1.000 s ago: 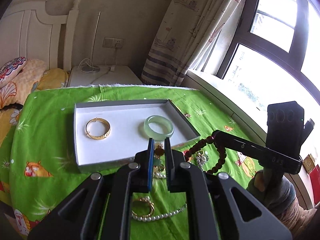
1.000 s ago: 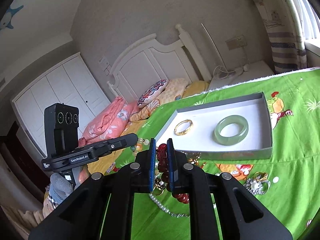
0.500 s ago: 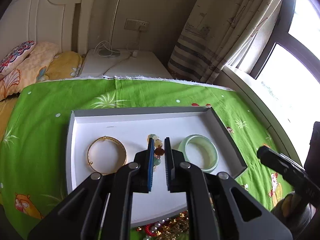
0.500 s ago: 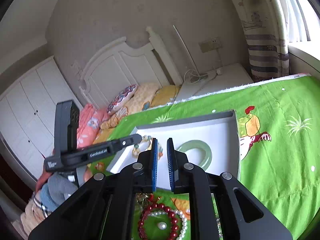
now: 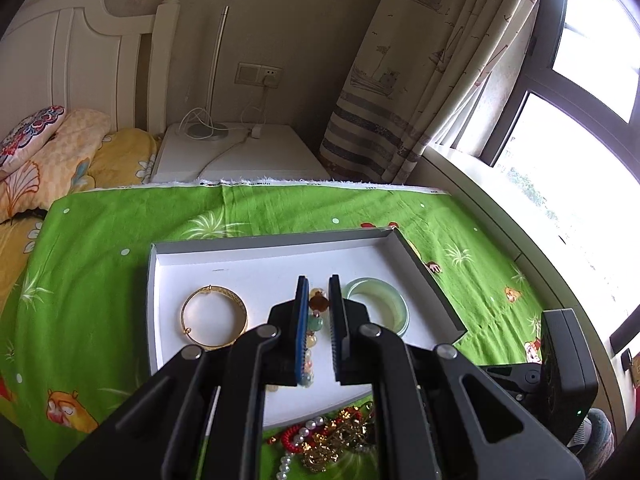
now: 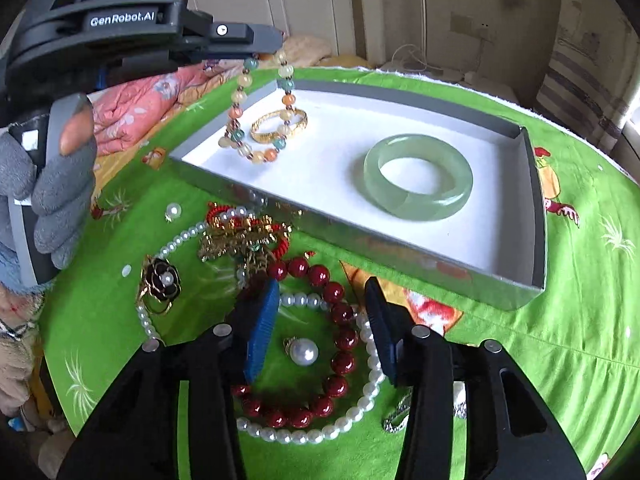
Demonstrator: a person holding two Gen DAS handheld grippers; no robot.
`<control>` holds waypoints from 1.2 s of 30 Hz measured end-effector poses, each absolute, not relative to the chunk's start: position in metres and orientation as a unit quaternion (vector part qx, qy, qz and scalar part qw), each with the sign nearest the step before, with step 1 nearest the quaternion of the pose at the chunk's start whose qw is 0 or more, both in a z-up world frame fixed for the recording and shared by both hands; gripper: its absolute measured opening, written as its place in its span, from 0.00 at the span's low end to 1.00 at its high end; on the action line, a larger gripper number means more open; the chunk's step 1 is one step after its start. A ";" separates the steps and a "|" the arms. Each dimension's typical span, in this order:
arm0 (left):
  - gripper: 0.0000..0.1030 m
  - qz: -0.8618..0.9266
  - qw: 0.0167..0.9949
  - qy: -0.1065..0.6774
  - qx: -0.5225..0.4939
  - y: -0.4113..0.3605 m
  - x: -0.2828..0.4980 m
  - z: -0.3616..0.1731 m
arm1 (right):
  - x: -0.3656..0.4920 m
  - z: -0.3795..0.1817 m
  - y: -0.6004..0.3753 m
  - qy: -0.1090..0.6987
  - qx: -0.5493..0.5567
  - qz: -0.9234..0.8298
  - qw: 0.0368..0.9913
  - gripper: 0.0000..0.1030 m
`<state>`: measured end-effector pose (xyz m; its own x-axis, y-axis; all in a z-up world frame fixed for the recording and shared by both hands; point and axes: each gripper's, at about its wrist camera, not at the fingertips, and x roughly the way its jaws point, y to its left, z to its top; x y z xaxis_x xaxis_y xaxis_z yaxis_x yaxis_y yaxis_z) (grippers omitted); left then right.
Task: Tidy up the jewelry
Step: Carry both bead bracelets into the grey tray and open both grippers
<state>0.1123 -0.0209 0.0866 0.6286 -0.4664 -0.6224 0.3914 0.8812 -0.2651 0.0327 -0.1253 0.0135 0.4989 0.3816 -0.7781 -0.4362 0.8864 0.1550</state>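
Left claw [image 5: 319, 304] clamped on bead bracelet [image 6: 256, 120] dangling over tray [image 6: 536, 208], right claw [image 6: 320, 320] spread above red beads [image 6: 340, 344]

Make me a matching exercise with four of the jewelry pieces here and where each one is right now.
1. jade bangle
2. gold bangle
3. multicolour bead bracelet
4. dark red bead bracelet

A. hanging from the left gripper over the tray
B. on the green cloth, under the open right gripper
C. tray, window side
D. tray, pillow side

Pairs: 1-C, 2-D, 3-A, 4-B
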 end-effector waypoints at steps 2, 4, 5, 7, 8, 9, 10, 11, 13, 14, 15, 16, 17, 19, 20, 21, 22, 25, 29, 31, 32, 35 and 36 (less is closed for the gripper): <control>0.09 -0.238 0.899 0.363 -0.056 -0.021 0.117 0.085 | 0.029 0.015 -0.123 0.437 -0.043 0.240 0.866 0.12; 0.09 -0.236 0.898 0.367 -0.058 -0.021 0.120 0.082 | 0.019 0.020 -0.119 0.418 -0.059 0.233 0.876 0.12; 0.09 -0.236 0.897 0.369 -0.058 -0.021 0.122 0.080 | 0.013 0.024 -0.119 0.406 -0.058 0.231 0.882 0.12; 0.09 -0.236 0.897 0.370 -0.057 -0.022 0.122 0.079 | 0.006 0.039 -0.124 0.381 -0.049 0.225 0.895 0.12; 0.09 -0.235 0.897 0.370 -0.054 -0.022 0.122 0.078 | 0.004 0.049 -0.127 0.368 -0.046 0.222 0.902 0.12; 0.09 -0.234 0.897 0.370 -0.054 -0.022 0.123 0.078 | 0.003 0.059 -0.129 0.355 -0.044 0.218 0.908 0.12; 0.09 -0.234 0.897 0.370 -0.054 -0.022 0.124 0.079 | 0.005 0.069 -0.131 0.343 -0.043 0.212 0.914 0.12; 0.09 -0.233 0.897 0.370 -0.055 -0.023 0.124 0.079 | 0.009 0.077 -0.134 0.334 -0.043 0.202 0.920 0.12; 0.09 -0.234 0.897 0.370 -0.058 -0.023 0.126 0.081 | 0.022 0.092 -0.141 0.324 -0.037 0.182 0.928 0.12; 0.09 -0.235 0.897 0.370 -0.060 -0.023 0.127 0.081 | 0.030 0.096 -0.144 0.321 -0.033 0.176 0.930 0.12; 0.09 -0.236 0.897 0.370 -0.061 -0.023 0.127 0.082 | 0.038 0.100 -0.145 0.319 -0.033 0.167 0.932 0.12; 0.09 -0.237 0.896 0.370 -0.062 -0.024 0.129 0.082 | 0.046 0.102 -0.146 0.318 -0.032 0.158 0.934 0.12; 0.09 -0.237 0.896 0.370 -0.062 -0.026 0.129 0.081 | 0.057 0.105 -0.147 0.320 -0.026 0.156 0.934 0.12; 0.09 -0.237 0.895 0.373 -0.061 -0.027 0.132 0.079 | 0.074 0.109 -0.147 0.323 -0.009 0.158 0.933 0.12; 0.09 -0.236 0.894 0.375 -0.060 -0.028 0.133 0.077 | 0.082 0.110 -0.145 0.324 -0.006 0.157 0.933 0.12; 0.09 -0.234 0.894 0.377 -0.061 -0.028 0.134 0.075 | 0.090 0.110 -0.143 0.327 0.001 0.160 0.931 0.12; 0.09 -0.232 0.893 0.380 -0.062 -0.027 0.136 0.072 | 0.098 0.110 -0.141 0.332 0.014 0.164 0.929 0.12; 0.09 -0.219 0.892 0.388 -0.069 -0.022 0.142 0.062 | 0.120 0.101 -0.137 0.342 0.055 0.169 0.923 0.12; 0.52 -0.189 0.894 0.399 -0.078 -0.006 0.147 0.047 | 0.151 0.078 -0.143 0.377 0.094 0.144 0.910 0.16; 0.76 -0.177 0.899 0.392 -0.081 0.004 0.146 0.043 | 0.161 0.066 -0.145 0.399 0.072 0.111 0.907 0.35; 0.77 -0.172 0.901 0.391 -0.079 0.009 0.145 0.042 | 0.162 0.062 -0.147 0.400 0.075 0.110 0.907 0.59; 0.80 -0.169 0.900 0.394 -0.083 0.019 0.144 0.037 | 0.153 0.056 -0.160 0.389 0.098 0.117 0.909 0.69; 0.82 -0.164 0.901 0.393 -0.086 0.022 0.144 0.035 | 0.150 0.053 -0.164 0.389 0.104 0.117 0.908 0.69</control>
<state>0.1435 0.0220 0.0352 0.6364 -0.3631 -0.6805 0.2285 0.9314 -0.2833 0.1502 -0.1636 0.0532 0.6700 0.2928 -0.6822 -0.1313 0.9512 0.2793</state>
